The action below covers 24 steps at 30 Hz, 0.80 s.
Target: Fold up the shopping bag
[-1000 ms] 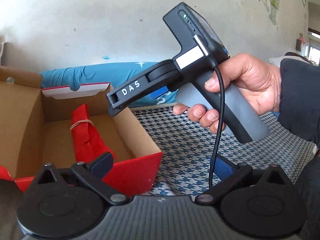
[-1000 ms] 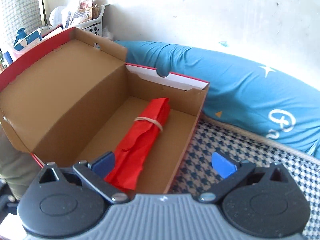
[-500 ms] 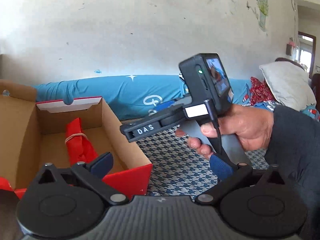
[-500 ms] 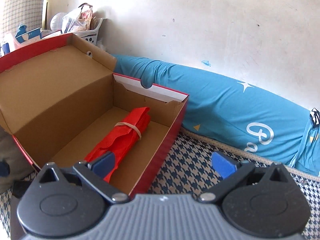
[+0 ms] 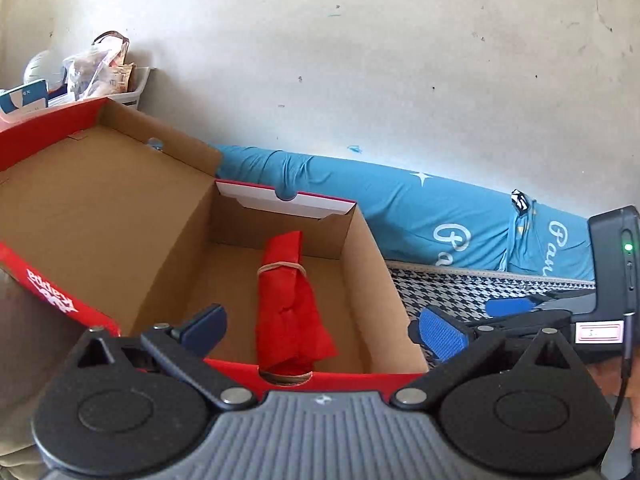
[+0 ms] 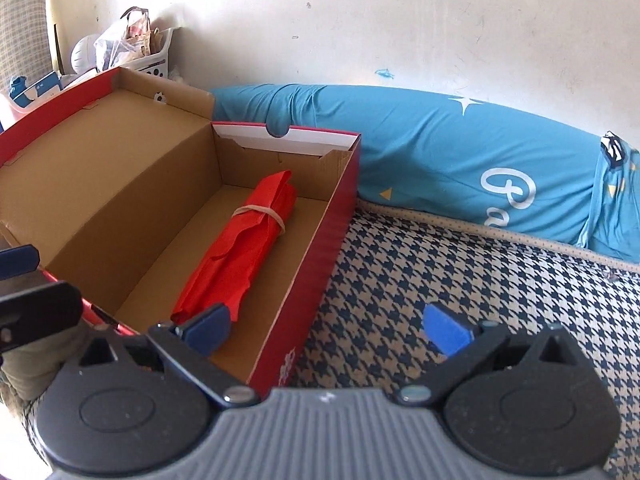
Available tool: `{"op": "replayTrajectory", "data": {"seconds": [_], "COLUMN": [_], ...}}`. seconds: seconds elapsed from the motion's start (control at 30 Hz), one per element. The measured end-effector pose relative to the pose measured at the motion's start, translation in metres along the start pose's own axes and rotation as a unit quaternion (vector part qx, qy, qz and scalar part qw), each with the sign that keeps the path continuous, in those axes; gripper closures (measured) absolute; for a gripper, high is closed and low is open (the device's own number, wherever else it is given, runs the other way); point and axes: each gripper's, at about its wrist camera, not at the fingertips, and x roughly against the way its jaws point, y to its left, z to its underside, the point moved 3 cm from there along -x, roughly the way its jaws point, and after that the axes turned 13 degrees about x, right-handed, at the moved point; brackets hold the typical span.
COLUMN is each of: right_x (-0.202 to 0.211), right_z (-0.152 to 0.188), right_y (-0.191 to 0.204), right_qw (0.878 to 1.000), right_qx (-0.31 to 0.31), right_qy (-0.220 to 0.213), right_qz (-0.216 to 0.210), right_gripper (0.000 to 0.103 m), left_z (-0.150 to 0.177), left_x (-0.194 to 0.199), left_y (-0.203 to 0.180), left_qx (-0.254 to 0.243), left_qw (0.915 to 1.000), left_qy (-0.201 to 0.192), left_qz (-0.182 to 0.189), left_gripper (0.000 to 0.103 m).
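Both pairs of jaws stood wide open and empty, hovering at the near end of the shoe box (image 6: 332, 248). Seen from the left gripper (image 5: 320, 326), the red shopping bag (image 5: 290, 304) lay straight ahead between its fingers, rolled into a bundle and cinched by a rubber band (image 5: 280, 267) towards its far end. The bundle's long axis ran from the box's near wall to its far wall, roughly down the middle of the floor. From the right gripper (image 6: 326, 326), the bag (image 6: 240, 248) lay ahead and to the left, its near end just past the left fingertip (image 6: 208, 326), while the right fingertip hung over the houndstooth cover (image 6: 460, 264) outside the box. By my reckoning the left gripper was better lined up, with the bag lying end-on to it.
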Motion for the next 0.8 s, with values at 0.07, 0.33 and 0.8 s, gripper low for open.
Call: {"op": "replayTrajectory", "data": {"seconds": [0.07, 0.33, 0.8], "right_x": [0.003, 0.009, 0.016], "right_z": [0.0, 0.006, 0.008], "right_y": [0.003, 0.017, 0.024], "right_qw": [1.0, 0.998, 0.998], "right_qx": [0.005, 0.028, 0.028], "right_qy": [0.006, 0.038, 0.048], "right_qz": [0.013, 0.041, 0.043], "right_gripper": [0.0, 0.0, 0.0], "left_z": [0.001, 0.003, 0.003], "left_x": [-0.002, 0.0, -0.001], "left_y": [-0.001, 0.0, -0.004], "left_qx": [-0.011, -0.012, -0.037], "left_qw": [0.9998, 0.9998, 0.9986], "left_qy": [0.007, -0.006, -0.013], "left_qz": [-0.016, -0.014, -0.036], "left_gripper": [0.0, 0.0, 0.0]}}
